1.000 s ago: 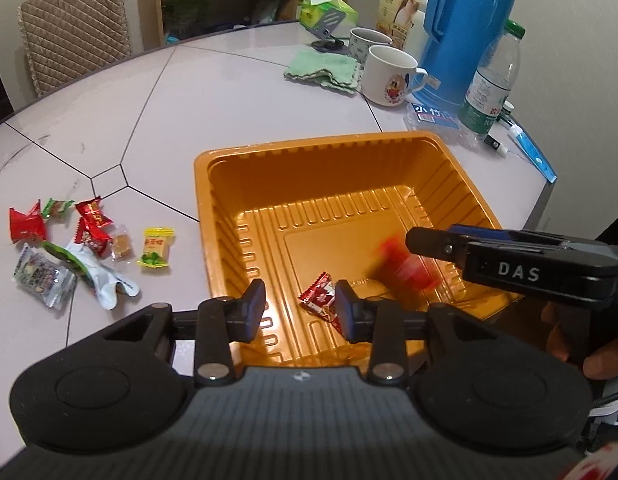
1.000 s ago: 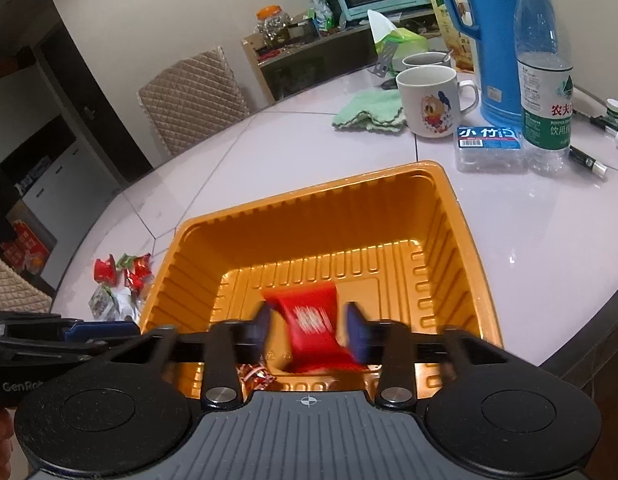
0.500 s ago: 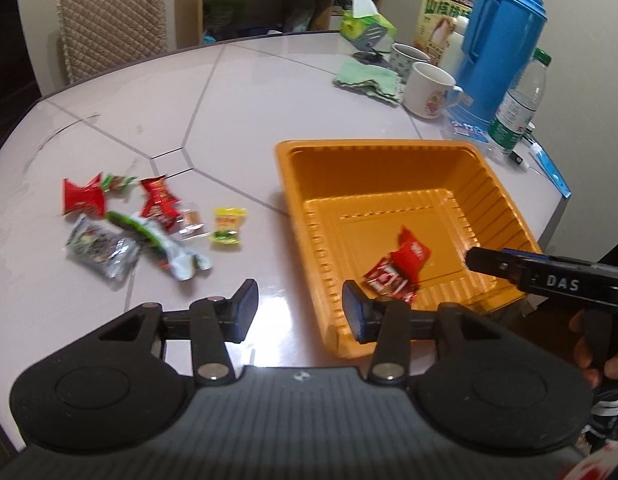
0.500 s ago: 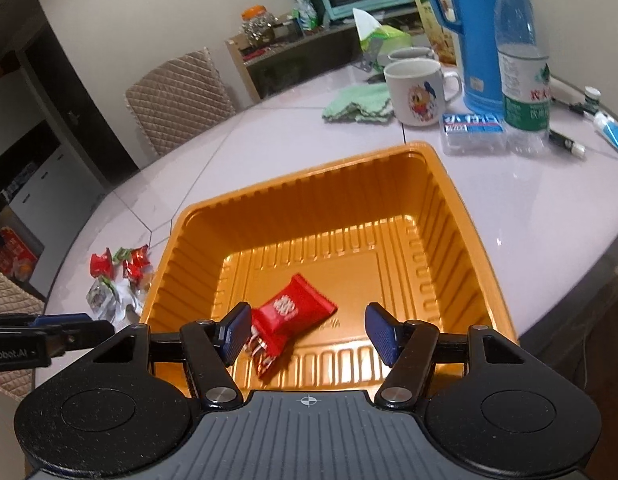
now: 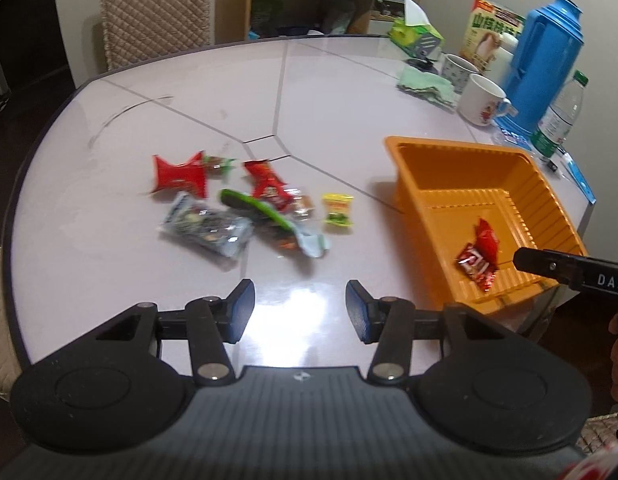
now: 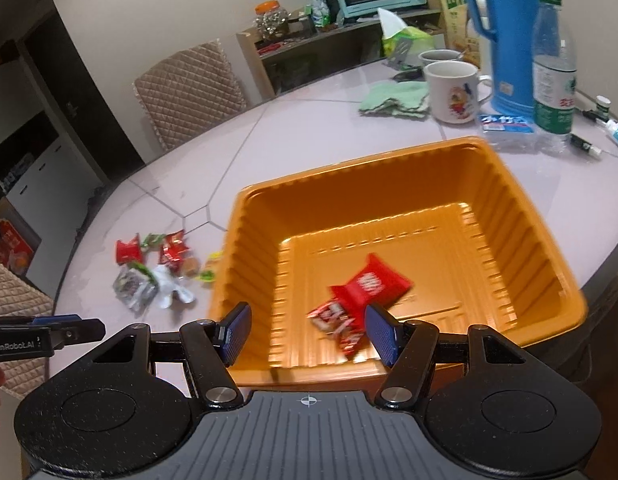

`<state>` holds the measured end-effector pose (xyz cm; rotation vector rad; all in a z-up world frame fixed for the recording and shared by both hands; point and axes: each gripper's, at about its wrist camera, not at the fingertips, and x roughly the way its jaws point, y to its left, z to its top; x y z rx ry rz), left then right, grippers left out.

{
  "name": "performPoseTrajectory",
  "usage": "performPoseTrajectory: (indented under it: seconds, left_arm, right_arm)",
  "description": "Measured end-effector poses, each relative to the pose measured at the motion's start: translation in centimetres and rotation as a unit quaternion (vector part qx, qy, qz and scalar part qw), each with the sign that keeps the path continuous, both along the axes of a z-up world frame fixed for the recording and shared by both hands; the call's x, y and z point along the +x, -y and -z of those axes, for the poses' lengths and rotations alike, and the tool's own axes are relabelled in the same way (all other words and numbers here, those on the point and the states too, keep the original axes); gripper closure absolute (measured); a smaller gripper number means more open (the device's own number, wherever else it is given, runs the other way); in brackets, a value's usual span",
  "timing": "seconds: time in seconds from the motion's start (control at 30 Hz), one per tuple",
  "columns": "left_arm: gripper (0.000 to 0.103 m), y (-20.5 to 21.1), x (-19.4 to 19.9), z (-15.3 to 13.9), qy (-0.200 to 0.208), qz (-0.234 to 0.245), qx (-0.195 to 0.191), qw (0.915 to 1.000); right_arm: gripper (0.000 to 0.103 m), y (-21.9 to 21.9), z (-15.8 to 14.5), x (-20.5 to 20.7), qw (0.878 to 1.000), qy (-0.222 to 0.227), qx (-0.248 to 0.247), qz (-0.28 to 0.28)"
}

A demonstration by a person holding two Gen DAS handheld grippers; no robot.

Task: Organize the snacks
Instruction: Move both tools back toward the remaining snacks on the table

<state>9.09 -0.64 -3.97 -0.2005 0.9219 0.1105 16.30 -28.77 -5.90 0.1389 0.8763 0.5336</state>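
Observation:
An orange tray (image 5: pixel 425 148) (image 6: pixel 549 248) stands at the table's right side. Two red snack packets lie inside it: a larger red pack (image 6: pixel 375 282) (image 5: pixel 486 238) and a smaller red wrapper (image 6: pixel 337 322) (image 5: pixel 475 262). Several loose snacks sit in a pile on the table to the tray's left: a red packet (image 5: pixel 179 174) (image 6: pixel 127 249), a grey-blue pack (image 5: pixel 205 229), a yellow candy (image 5: pixel 337 209). My left gripper (image 5: pixel 300 311) hovers over bare table in front of the pile, its jaws opening with nothing between them. My right gripper (image 6: pixel 308 334) stands open above the tray's near edge, empty.
White mugs (image 6: pixel 453 90), a green cloth (image 6: pixel 393 98), a blue thermos (image 5: pixel 543 64), a water bottle (image 6: pixel 553 64), a tissue box (image 5: pixel 417 32) and a small blue packet (image 6: pixel 505 122) crowd the far right of the table. A quilted chair (image 5: pixel 153 8) stands behind it.
The red pack dropped from my right gripper into the tray. My left gripper swung left from over the tray to in front of the snack pile and widened. My right gripper drew back towards the tray's near edge.

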Motion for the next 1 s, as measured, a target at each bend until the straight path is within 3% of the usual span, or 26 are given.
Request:
performPoseTrajectory:
  seconds: [0.67,0.87,0.93,1.0]
  left_arm:
    - [0.045,-5.7,-0.3,1.6,-0.009,-0.02,0.0,0.9998]
    - [0.043,-6.3,1.2,1.8,-0.002,-0.021,0.004,0.9998]
    - [0.043,-6.7,1.8,1.9,-0.002,-0.025,0.005,0.9997]
    - [0.043,-7.2,2.4,2.2,-0.002,-0.032,0.004,0.9995]
  right_arm:
    - [0.04,-11.0,-0.5,-1.0,0.995,0.025,0.0,-0.096]
    - [0.04,-14.0,0.5,0.6,0.996,0.019,-0.022,-0.087]
    - [0.044,-14.9,0.9,1.3,0.996,0.016,-0.03,-0.077]
    - [0.056,-15.4,1.3,2.1,0.997,0.005,-0.036,-0.068]
